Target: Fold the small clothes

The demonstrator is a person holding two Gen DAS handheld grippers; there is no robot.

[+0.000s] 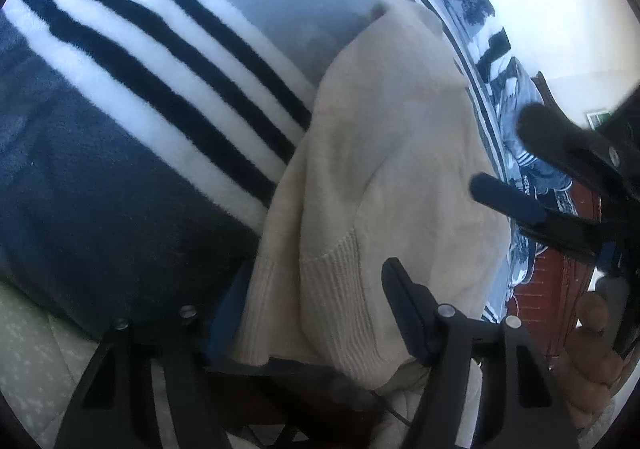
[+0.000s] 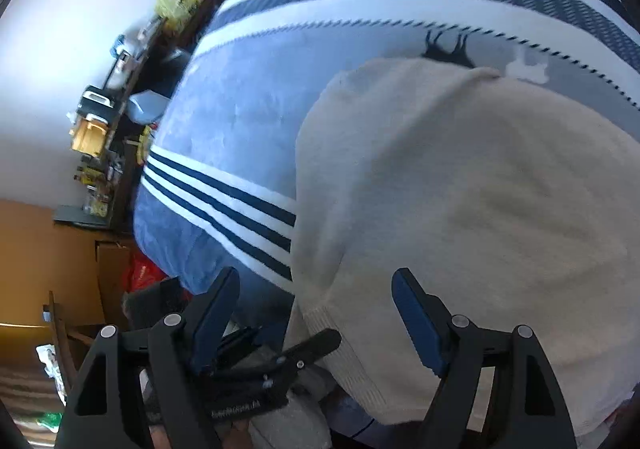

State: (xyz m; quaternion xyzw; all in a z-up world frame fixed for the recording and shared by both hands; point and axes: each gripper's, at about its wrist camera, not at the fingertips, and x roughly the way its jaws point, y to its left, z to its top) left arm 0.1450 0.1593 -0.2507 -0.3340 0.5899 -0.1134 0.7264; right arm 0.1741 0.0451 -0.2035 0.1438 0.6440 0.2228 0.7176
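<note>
Left wrist view has the left tongs (image 1: 320, 313) straddling the ribbed hem of the cream knitted garment (image 1: 392, 153): one blue pad is tucked behind the hem's left edge, the other stands over the knit on the right, and I cannot tell whether the pads press on it yet. From these tongs the garment runs straight ahead, its long axis leading away over the striped blue blanket (image 1: 132, 61) on the bed. To their right, the right tongs (image 1: 496, 153) hang parted above the garment's far-side edge with nothing between them. Right wrist view shows the right tongs (image 2: 316, 313) parted and empty, the cream garment (image 2: 480, 189) lying ahead and to their right, hem nearest. Judging by this, the left tongs are nearer the hem, so the fold likely starts there.
</note>
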